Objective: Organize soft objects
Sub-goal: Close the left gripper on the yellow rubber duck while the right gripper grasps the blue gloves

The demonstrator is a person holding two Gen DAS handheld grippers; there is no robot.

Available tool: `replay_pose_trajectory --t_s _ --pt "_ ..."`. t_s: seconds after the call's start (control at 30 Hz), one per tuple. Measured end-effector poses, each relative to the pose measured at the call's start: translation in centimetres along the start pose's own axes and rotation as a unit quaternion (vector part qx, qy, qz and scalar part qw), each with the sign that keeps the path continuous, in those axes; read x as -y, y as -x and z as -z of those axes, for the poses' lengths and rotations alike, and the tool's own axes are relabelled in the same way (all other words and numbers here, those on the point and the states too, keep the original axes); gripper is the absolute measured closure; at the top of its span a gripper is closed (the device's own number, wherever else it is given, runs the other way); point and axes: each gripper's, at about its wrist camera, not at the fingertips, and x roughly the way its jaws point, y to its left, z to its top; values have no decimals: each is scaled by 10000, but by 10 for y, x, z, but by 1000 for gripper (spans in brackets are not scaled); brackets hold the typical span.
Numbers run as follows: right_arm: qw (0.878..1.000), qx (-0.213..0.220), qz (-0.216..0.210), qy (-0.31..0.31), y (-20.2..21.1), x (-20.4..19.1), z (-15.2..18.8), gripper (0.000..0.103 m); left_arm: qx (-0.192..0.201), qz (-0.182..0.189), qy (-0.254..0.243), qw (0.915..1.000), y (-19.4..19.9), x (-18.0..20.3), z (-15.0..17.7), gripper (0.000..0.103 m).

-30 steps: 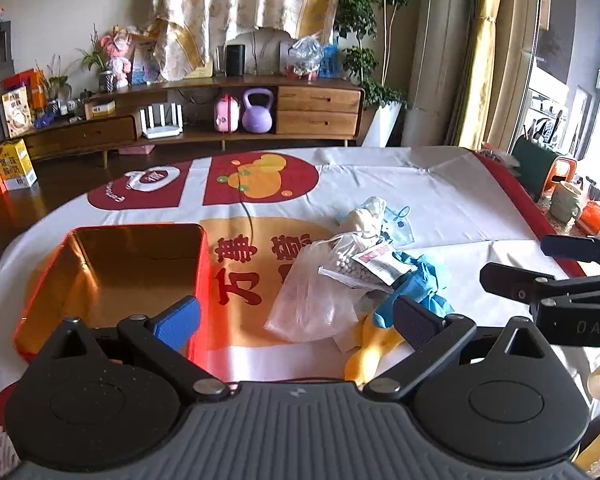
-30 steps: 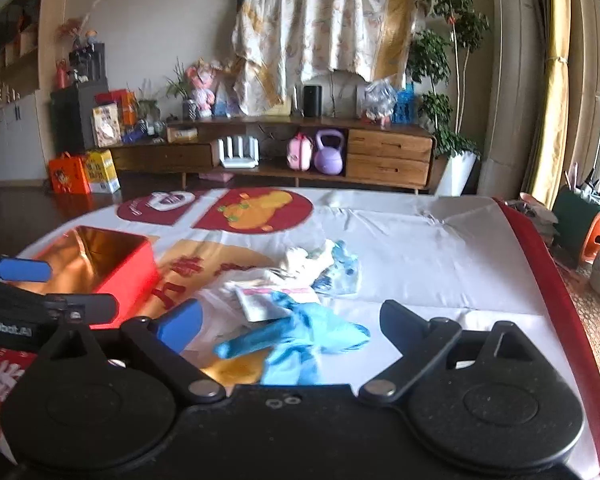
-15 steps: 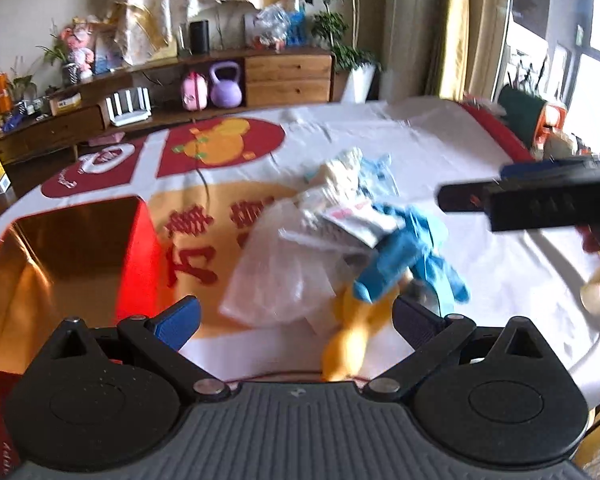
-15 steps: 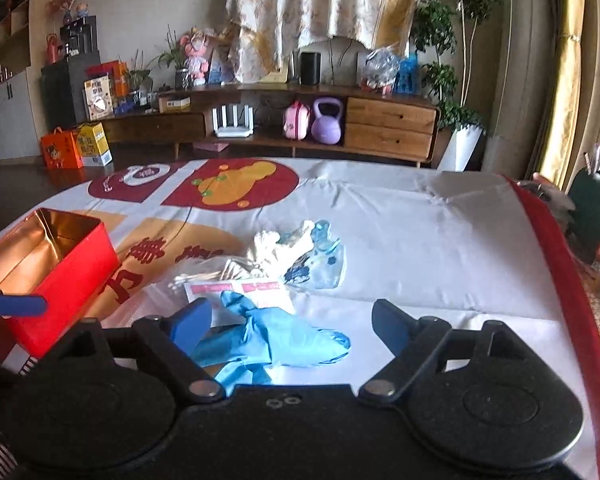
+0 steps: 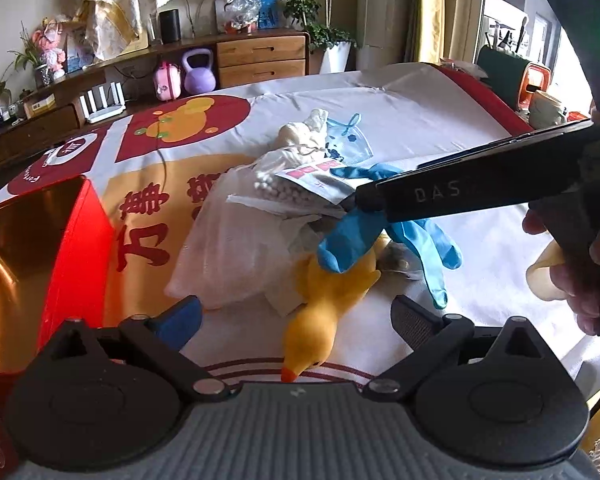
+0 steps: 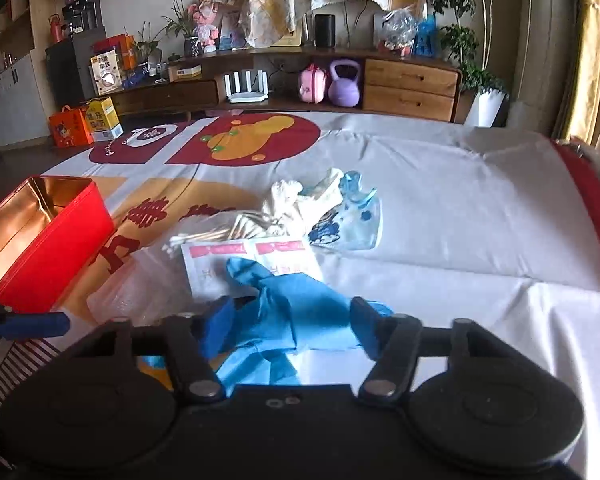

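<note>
Right tongs (image 6: 290, 322) have just been closing around the blue glove (image 6: 296, 312) on the bench (image 6: 460, 216); contact unconfirmed. Left tongs (image 5: 296, 314) stand wide over the yellow duck toy (image 5: 328, 292). Risk: the glove drags the overlapping sachet (image 6: 252, 260) along.

Red tin (image 5: 76, 236): left part cut off by the left wrist view's edge. Yellow plush duck (image 5: 324, 304): upper body hidden under blue glove (image 5: 380, 228) and plastic bag (image 5: 236, 248). Right gripper (image 6: 290, 320): pad contact with the glove cannot be told. Packet (image 6: 256, 256) print too small to read.
</note>
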Motion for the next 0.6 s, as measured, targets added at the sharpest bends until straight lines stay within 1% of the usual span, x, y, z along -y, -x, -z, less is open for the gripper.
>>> replay_pose_trajectory --t_s 0.07,0.13,0.2,0.23,0.27,0.3,0.33,0.43,0.57,0.6 --pt "10000 7 -60 -22 1 1 1 55 -84 30 -29 10000 -5 1 -1 19" --pt "9999 -5 -152 -81 2 3 1 67 -112 57 -36 9999 -9 2 -1 21" --pt "9997 -8 -201 -153 3 6 3 72 -130 139 -50 9998 -12 4 -2 34" --pt "9996 0 -206 -175 4 7 3 76 -156 175 -64 9997 -14 5 -2 37" --pt "9996 21 -213 -209 6 8 4 78 -168 202 -80 9996 -15 6 -3 42" --pt "9995 31 -207 -237 7 9 5 83 -173 228 -101 9995 -16 8 -3 46" --pt "9995 47 -196 -261 8 11 5 86 -172 258 -121 9994 -16 9 -3 47" --pt "9993 97 -149 -340 14 15 6 94 -123 323 -147 9993 -15 14 -3 50" --pt "9987 163 -119 -461 20 22 8 97 -102 211 -291 9993 -16 20 -4 58" --pt "9986 179 -117 -482 22 24 8 97 -113 161 -321 9993 -17 21 -4 62"
